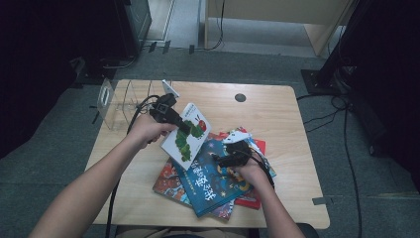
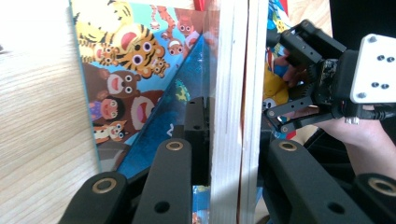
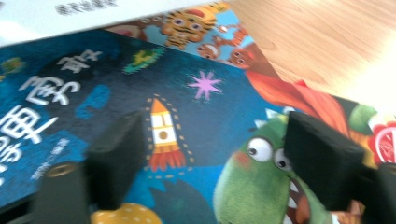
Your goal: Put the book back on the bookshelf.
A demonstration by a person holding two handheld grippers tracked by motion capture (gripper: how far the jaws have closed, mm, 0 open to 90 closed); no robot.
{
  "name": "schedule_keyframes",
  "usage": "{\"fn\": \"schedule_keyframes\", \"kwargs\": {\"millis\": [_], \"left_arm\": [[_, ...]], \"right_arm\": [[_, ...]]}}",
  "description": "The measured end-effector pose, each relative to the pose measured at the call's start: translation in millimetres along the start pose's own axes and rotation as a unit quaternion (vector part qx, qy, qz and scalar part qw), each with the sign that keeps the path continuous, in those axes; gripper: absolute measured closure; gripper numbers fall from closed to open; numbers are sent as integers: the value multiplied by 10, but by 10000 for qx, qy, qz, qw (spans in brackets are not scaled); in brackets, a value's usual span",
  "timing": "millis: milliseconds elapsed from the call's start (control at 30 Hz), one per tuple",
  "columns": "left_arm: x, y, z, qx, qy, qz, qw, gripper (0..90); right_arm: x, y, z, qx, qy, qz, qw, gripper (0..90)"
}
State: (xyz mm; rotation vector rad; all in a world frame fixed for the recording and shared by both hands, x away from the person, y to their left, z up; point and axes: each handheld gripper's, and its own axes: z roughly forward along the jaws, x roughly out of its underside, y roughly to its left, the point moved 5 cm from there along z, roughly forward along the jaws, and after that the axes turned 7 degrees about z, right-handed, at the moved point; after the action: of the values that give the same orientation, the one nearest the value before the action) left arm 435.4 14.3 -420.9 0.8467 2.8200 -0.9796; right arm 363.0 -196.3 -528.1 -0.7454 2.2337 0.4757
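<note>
The left claw (image 1: 184, 127) is closed on a white caterpillar book (image 1: 186, 135), which is gripped at its upper left edge and held tilted above the pile; in the left gripper view the book's pale page edge (image 2: 231, 112) is seen clamped upright between the two black jaws. The right claw (image 1: 221, 159) is held wide apart with nothing between its jaws, and it is hovered just over the cover of a dark blue space book (image 1: 214, 181); in the right gripper view a small rocket and a green dinosaur on that cover (image 3: 187, 140) are framed between the spread jaws. The blue book is laid on top of a loose stack, with an animal picture book (image 1: 168, 182) underneath at the left and a red book (image 1: 253, 199) underneath at the right. The stack is placed near the middle of the wooden bench (image 1: 277, 124), toward the person's side. A clear acrylic book rack (image 1: 119, 101) is stood at the far left corner of the bench, just behind the left hand (image 1: 146, 128). The right hand (image 1: 252, 171) is rested over the right part of the stack. A round cable hole (image 1: 240, 97) is seen in the bench near its far edge.
</note>
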Motion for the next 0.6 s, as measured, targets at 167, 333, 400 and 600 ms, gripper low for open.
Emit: {"fn": "schedule_keyframes", "kwargs": {"millis": [167,333,400,600], "left_arm": [[36,39,-59,-58,-34,-30,10000,778],[86,96,-136,-110,-85,-92,9999,778],[110,117,-165,-134,-96,-123,9998,778],[168,147,-232,-155,-111,-159,9997,778]], "right_arm": [[2,6,4,-10,19,1,10000,161],[2,8,7,-18,49,-29,10000,143],[1,5,9,-19,41,-46,10000,142],[2,7,8,-17,50,-17,10000,142]]}}
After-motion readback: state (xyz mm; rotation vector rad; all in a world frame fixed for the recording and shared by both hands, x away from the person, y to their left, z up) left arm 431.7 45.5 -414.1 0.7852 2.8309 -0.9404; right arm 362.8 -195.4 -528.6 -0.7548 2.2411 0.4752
